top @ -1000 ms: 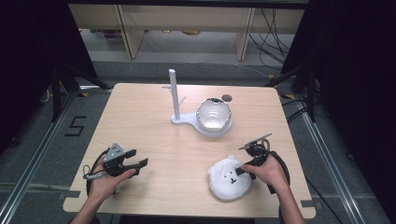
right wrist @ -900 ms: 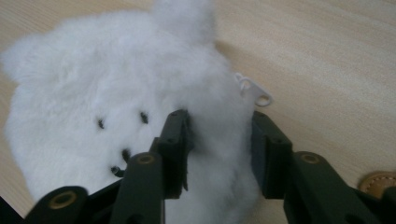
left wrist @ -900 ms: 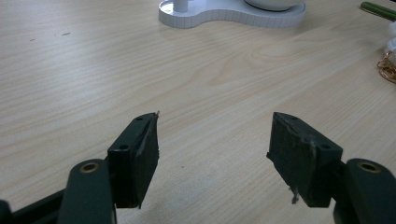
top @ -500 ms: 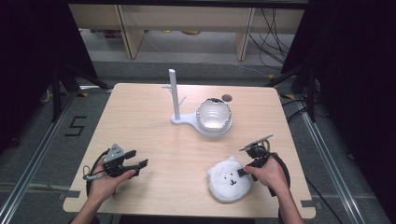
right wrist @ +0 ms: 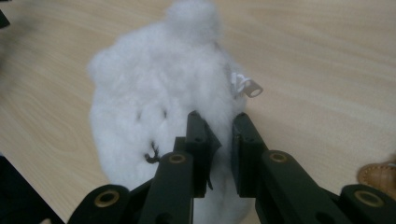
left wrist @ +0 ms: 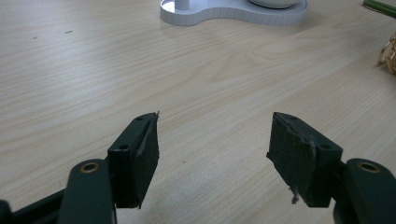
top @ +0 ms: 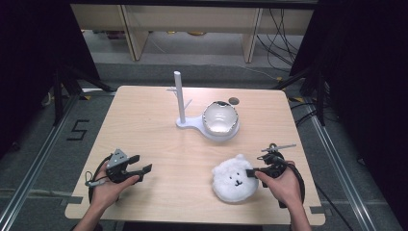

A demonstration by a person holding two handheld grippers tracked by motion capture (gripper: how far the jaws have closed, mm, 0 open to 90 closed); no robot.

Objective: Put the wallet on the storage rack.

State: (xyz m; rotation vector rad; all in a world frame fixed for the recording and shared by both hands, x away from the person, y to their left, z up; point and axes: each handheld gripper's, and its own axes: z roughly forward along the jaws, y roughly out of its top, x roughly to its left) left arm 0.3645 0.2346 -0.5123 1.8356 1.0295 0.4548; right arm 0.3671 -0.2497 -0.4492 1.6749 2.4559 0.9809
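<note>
Gripping done | right gripper (right wrist: pixel 218 140) jaws just closed, pinching white fluffy hat (top: pixel 234 178) at table's (top: pixel 144 120) near right edge | left gripper (left wrist: pixel 212 149) wide, empty | left: carrying to white stand (top: pixel 181 98), probably

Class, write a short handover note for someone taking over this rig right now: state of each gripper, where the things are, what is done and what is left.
Right gripper: jaws have just been closing and now pinch the edge of the fluffy white plush, at the table's near right.
Left gripper: jaws open, holding nothing, at the near left.
White stand with its glass bowl: at the middle of the far side, untouched.
Done: the plush is gripped.
Left: probably lifting it and carrying it toward the stand or bowl; the goal is my guess.
</note>
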